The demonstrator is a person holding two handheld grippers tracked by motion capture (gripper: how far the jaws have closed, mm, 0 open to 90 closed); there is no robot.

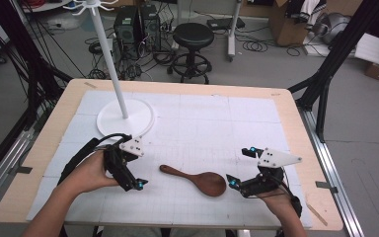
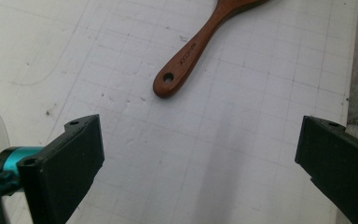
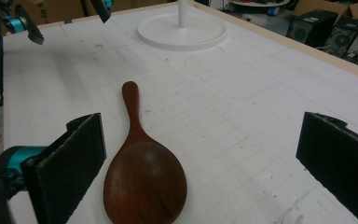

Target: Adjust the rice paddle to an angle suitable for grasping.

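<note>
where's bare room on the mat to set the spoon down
Widest free patch: right of the stand base, behind the wooden spoon. Crowded: front strip, spoon between left gripper and right gripper.

Both forearms come in from the near edge. The left hand [image 1: 91, 172] holds the left gripper [image 1: 134, 165] with its jaws spread wide, pointing toward the right. The right hand [image 1: 276, 195] holds the right gripper [image 1: 242, 167] low, jaws likewise wide apart and empty, pointing toward the left, the two grippers well apart.
</note>
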